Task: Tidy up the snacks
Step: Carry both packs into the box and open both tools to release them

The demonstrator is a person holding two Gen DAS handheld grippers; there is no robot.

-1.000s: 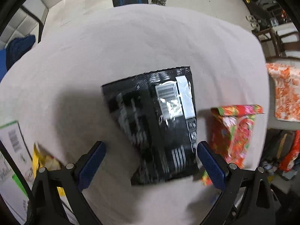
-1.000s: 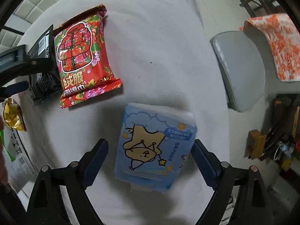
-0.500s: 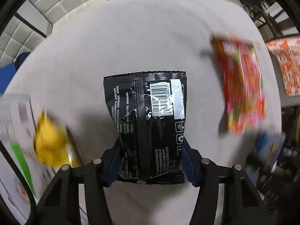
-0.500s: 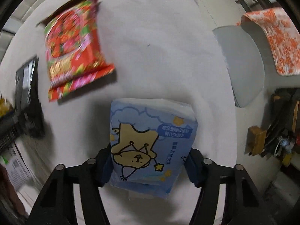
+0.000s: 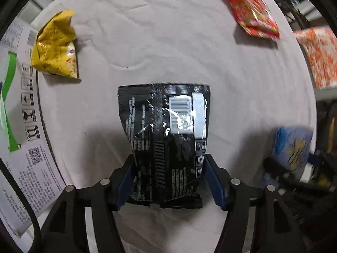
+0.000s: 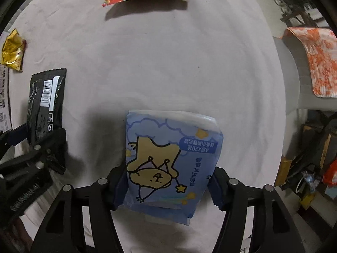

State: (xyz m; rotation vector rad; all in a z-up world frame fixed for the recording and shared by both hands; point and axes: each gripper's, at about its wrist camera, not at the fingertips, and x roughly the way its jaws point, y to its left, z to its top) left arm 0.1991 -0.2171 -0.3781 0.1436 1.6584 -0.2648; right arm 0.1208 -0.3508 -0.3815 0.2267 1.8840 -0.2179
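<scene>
Yellow bag point(image 5: 55, 46), red pack point(image 5: 250, 10) on cloth point(image 5: 168, 48).

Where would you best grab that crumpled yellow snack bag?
Probably across the middle of the yellow snack bag, coming from above. It lies flat on the white cloth beside the printed cardboard box, and its puffed, crinkled body gives the fingers more to pinch than the thin sealed ends.

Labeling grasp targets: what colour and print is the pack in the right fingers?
Light blue pack with white clouds, yellow stars and a cartoon animal; clearest in the right wrist view.
</scene>
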